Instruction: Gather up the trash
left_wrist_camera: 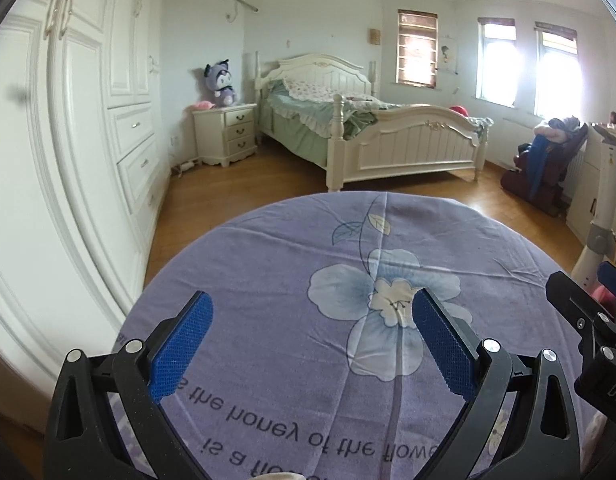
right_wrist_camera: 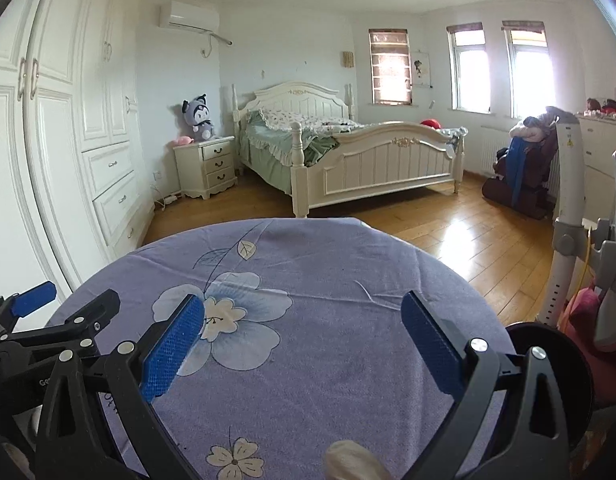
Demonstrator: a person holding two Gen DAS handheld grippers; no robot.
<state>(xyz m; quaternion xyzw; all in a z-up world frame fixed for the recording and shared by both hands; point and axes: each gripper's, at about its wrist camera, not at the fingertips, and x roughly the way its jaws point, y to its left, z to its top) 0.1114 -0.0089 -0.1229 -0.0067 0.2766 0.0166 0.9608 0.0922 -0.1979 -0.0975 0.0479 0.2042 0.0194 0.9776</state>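
Looking out over a big bedroom: glossy wood plank floor (right_wrist_camera: 440, 232) catching window glare, tall white paneled wardrobe (left_wrist_camera: 88, 128) curving up the left side, cream wooden bed (right_wrist_camera: 348, 160) with a slatted footboard and ruffled green bedding at the back. Sitting beside it, a small white three-drawer nightstand (left_wrist_camera: 228, 132) carrying a fuzzy purple plush (left_wrist_camera: 221, 82).

Closer in, hovering over a round desk (right_wrist_camera: 328, 280) draped in soft, slightly wrinkled lavender cloth, printed with a pale blue flower (left_wrist_camera: 372, 300) and some upside-down lettering.

Left tool (left_wrist_camera: 312, 344) spreading wide, gripping nothing, black plastic arms with textured blue rubber pads (left_wrist_camera: 180, 344) on the inside faces. Right tool (right_wrist_camera: 304, 348) doing the same, gaping and empty over the cloth. Peeking into the right wrist view's left edge, the other tool.

As for trash: only candidate showing is a pale, rounded, crumpled-looking lump (right_wrist_camera: 348, 464) lying on the cloth at the bottom edge of the right wrist view, just under the right tool, not being touched. Too cut off to say what material.
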